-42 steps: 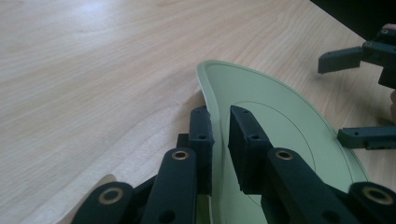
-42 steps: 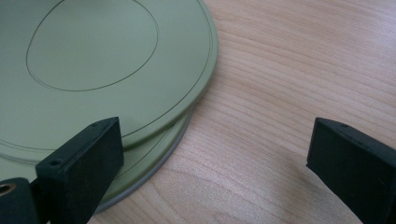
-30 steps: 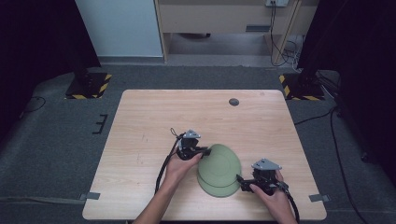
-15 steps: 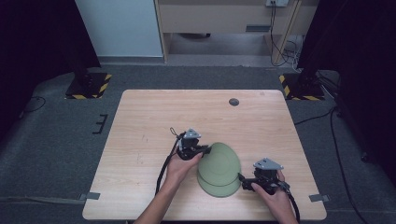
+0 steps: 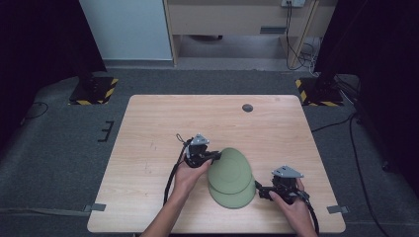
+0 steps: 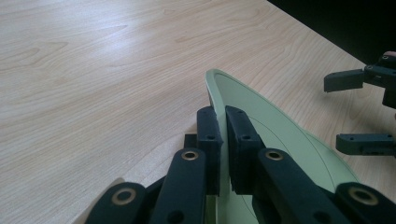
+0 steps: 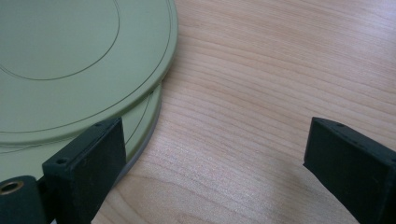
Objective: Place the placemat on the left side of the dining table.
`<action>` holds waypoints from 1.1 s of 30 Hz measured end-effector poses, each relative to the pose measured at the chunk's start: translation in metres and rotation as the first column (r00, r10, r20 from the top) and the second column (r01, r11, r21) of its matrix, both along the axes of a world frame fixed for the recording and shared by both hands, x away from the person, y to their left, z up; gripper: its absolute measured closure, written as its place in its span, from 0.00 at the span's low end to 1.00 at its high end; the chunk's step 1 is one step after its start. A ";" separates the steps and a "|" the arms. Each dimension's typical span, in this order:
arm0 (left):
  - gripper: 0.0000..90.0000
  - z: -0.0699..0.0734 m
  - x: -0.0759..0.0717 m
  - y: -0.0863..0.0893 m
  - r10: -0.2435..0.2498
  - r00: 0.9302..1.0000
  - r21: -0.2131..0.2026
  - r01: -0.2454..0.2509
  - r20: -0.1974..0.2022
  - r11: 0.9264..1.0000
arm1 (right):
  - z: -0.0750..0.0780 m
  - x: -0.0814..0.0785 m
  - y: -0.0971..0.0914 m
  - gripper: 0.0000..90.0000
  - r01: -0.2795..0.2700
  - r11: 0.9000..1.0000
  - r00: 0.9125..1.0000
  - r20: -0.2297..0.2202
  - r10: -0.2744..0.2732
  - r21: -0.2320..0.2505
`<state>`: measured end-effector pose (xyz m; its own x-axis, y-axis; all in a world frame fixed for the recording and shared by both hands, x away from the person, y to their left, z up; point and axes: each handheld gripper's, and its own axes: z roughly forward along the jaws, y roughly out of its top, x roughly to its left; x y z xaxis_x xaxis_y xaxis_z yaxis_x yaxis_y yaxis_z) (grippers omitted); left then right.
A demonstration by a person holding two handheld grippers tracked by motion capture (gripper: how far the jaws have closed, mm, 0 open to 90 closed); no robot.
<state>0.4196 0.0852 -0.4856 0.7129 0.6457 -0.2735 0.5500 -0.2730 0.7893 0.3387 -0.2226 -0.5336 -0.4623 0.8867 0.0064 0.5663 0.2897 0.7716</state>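
The left gripper (image 6: 223,140) had its jaws closed tight on the rim of the upper green plate (image 5: 230,169), which ran from the pads away to the right, tilted with its gripped edge raised. That plate rested overlapping a lower green plate (image 5: 236,198) on the wooden table (image 5: 148,138). The right gripper (image 7: 215,158) stood wide open, holding nothing, its left jaw just beside the lower plate's edge. Both plates were round, matte, pale olive, with faint concentric rings.

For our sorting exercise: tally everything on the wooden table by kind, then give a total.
Green plates: 2, the upper plate overlapping the lower plate
Handheld grippers: 2, the left gripper and the right gripper
Dark round disc: 1
Total: 5
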 end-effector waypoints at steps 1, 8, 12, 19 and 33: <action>0.94 0.001 0.000 0.000 0.001 1.000 -0.002 -0.001 0.001 1.000 | 0.000 0.000 0.000 0.06 0.000 1.000 1.000 -0.001 0.000 -0.002; 0.94 0.005 -0.001 0.002 -0.001 1.000 -0.021 0.001 0.013 1.000 | 0.000 0.001 -0.003 0.07 0.012 1.000 1.000 -0.004 -0.012 0.006; 0.94 0.009 -0.001 0.004 0.000 1.000 -0.028 0.001 0.021 1.000 | -0.001 0.002 -0.004 0.07 0.021 1.000 1.000 -0.007 -0.021 0.012; 0.95 0.012 -0.002 0.005 -0.003 1.000 -0.033 0.004 0.029 0.999 | -0.001 0.003 -0.006 0.07 0.025 1.000 1.000 -0.008 -0.025 0.010; 0.95 0.018 -0.001 0.010 -0.004 0.999 -0.062 0.006 0.033 0.998 | -0.002 0.004 -0.007 0.07 0.032 0.999 0.999 -0.017 -0.032 0.005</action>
<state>0.4181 0.0947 -0.4672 0.7250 0.6248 -0.2898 0.5227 -0.2252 0.8222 0.3428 -0.2300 -0.5356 -0.4339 0.9008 0.0186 0.5878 0.2674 0.7635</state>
